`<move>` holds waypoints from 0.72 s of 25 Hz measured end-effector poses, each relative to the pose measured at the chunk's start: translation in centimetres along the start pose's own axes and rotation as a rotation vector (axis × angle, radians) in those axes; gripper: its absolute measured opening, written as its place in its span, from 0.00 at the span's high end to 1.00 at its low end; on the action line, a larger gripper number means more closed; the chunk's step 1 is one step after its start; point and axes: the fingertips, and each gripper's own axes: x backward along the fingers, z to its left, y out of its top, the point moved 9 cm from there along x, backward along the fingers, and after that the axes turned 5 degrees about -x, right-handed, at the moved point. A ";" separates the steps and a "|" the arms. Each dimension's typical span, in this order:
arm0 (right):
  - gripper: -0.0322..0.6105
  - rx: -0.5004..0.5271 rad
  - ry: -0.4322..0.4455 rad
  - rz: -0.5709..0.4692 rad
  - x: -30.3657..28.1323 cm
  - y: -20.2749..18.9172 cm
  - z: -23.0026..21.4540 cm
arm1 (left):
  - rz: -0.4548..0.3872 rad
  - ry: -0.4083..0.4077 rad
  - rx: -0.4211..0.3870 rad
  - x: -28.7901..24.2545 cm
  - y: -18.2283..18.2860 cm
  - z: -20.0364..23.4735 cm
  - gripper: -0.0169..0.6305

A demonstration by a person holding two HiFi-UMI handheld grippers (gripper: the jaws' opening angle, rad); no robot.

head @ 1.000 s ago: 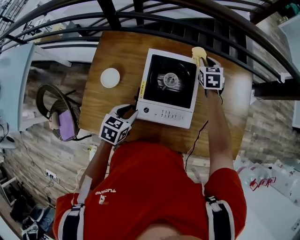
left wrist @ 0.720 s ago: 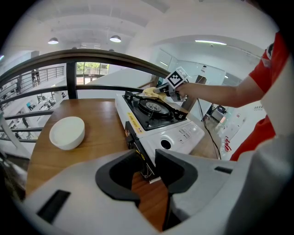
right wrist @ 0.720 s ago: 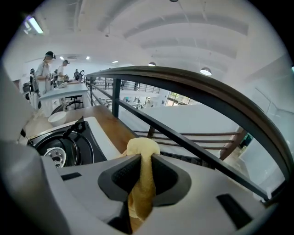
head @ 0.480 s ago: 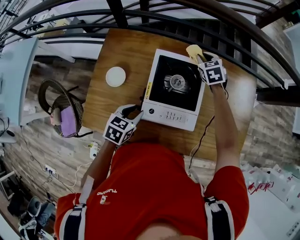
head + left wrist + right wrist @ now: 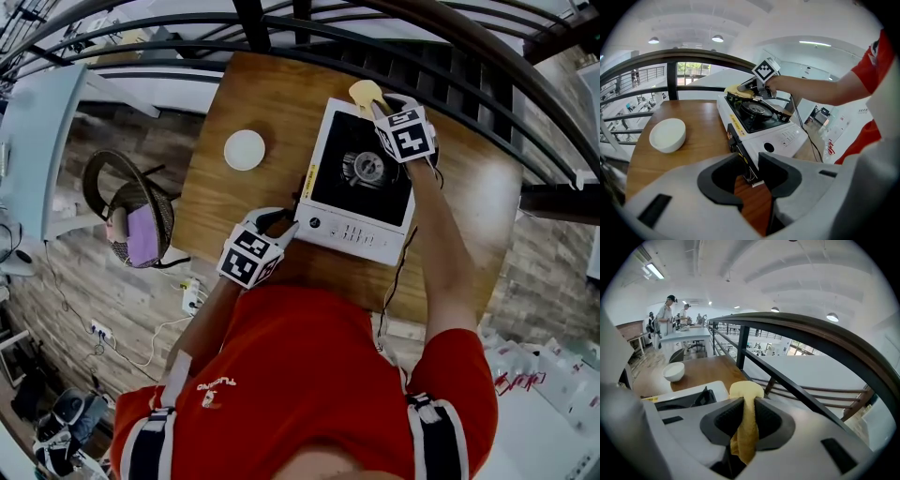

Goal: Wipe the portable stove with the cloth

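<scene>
The portable stove [image 5: 354, 235] is white with a black top and stands on the round wooden table [image 5: 253, 98]. My right gripper [image 5: 377, 106] is shut on a yellow cloth [image 5: 364, 92] at the stove's far edge, left of its middle. The cloth [image 5: 746, 427] hangs pinched between the jaws of the right gripper [image 5: 749, 416], beside the stove's rim [image 5: 717, 389]. My left gripper [image 5: 284, 225] sits at the stove's near left corner. In the left gripper view, that left gripper [image 5: 749, 174] has its jaws closed narrowly on the corner edge of the stove [image 5: 787, 136]. The cloth [image 5: 738, 89] shows far off.
A white bowl [image 5: 245, 149] stands on the table left of the stove. A black cable [image 5: 394, 281] runs off the near table edge. A dark railing [image 5: 281, 28] curves just beyond the table. A chair [image 5: 131, 225] stands down to the left. People stand at a distant counter [image 5: 686, 336].
My right gripper has carried the cloth leftward along the stove's far edge, from the far right corner toward the middle. The left gripper has stayed at the near left corner.
</scene>
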 end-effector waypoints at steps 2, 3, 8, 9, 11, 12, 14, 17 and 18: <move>0.82 0.011 0.018 -0.007 -0.6 0.8 0.9 | -0.001 0.000 0.002 0.0 0.0 -0.1 0.78; 0.82 0.018 0.027 -0.010 -1.0 1.2 1.4 | -0.002 0.000 0.002 0.0 0.0 -0.1 0.78; 0.82 0.046 0.069 -0.026 -2.8 3.0 3.7 | -0.005 -0.005 0.005 0.0 -0.1 0.1 0.78; 0.82 0.052 0.077 -0.030 -3.0 3.3 4.1 | -0.006 -0.005 0.005 -0.1 -0.1 0.0 0.78; 0.82 0.066 0.091 -0.040 -3.4 3.9 4.9 | -0.006 -0.006 0.004 -0.1 -0.1 -0.1 0.78; 0.82 0.072 0.098 -0.042 -3.7 4.2 5.3 | -0.007 -0.006 0.004 0.0 -0.1 0.0 0.78; 0.82 0.085 0.107 -0.042 -4.3 4.7 6.1 | -0.008 -0.008 0.003 0.0 -0.2 0.2 0.78; 0.82 0.103 0.123 -0.043 -4.8 5.2 6.9 | -0.008 -0.010 0.003 -0.1 -0.3 0.3 0.78; 0.82 0.109 0.128 -0.048 -4.9 5.3 7.1 | -0.008 -0.010 0.003 -0.1 -0.3 0.3 0.78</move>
